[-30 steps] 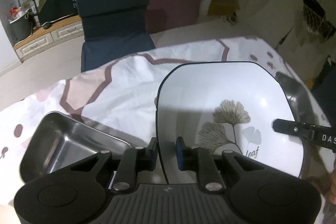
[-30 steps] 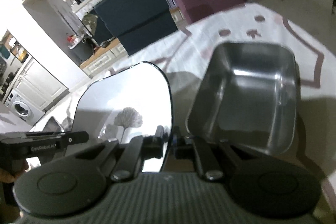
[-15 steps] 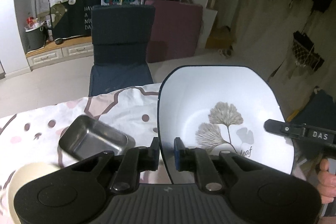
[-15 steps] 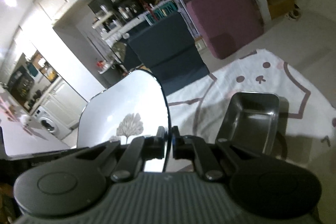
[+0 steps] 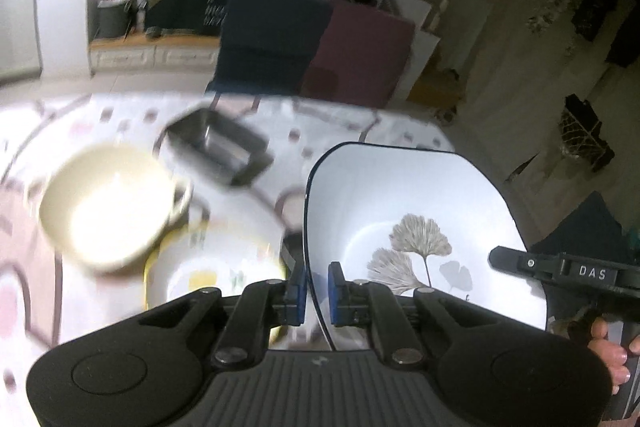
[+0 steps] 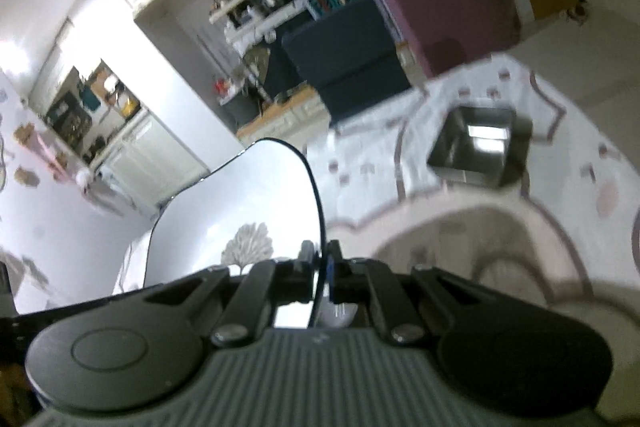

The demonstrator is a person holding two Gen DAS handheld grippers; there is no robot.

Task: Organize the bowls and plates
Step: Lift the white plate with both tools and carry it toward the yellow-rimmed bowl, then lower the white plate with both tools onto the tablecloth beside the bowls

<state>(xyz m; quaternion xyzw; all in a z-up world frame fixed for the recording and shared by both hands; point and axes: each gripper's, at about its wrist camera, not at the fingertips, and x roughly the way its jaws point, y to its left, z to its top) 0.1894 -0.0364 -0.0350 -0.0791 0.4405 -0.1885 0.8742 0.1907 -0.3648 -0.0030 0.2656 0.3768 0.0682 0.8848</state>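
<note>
Both grippers hold one white squarish plate with a dark rim and a leaf print point(image 5: 420, 219), lifted above the table. My left gripper point(image 5: 316, 291) is shut on its left rim. My right gripper point(image 6: 320, 269) is shut on its right rim; the plate shows edge-on to the left in the right wrist view point(image 6: 248, 211). Below, blurred, are a cream bowl with a handle point(image 5: 108, 203), a white plate with a yellow rim point(image 5: 216, 267) and a steel rectangular tray point(image 5: 216, 151), which also shows in the right wrist view point(image 6: 480, 151).
The table carries a white cloth with pink patterns point(image 6: 560, 227). A dark blue chair point(image 5: 272, 39) and a maroon chair point(image 5: 360, 55) stand behind the table. Kitchen counters and shelves lie further back.
Both grippers have lifted the leaf plate off the steel trays and carried it up and left. The cream bowl and yellow-rimmed plate have come into view beneath.
</note>
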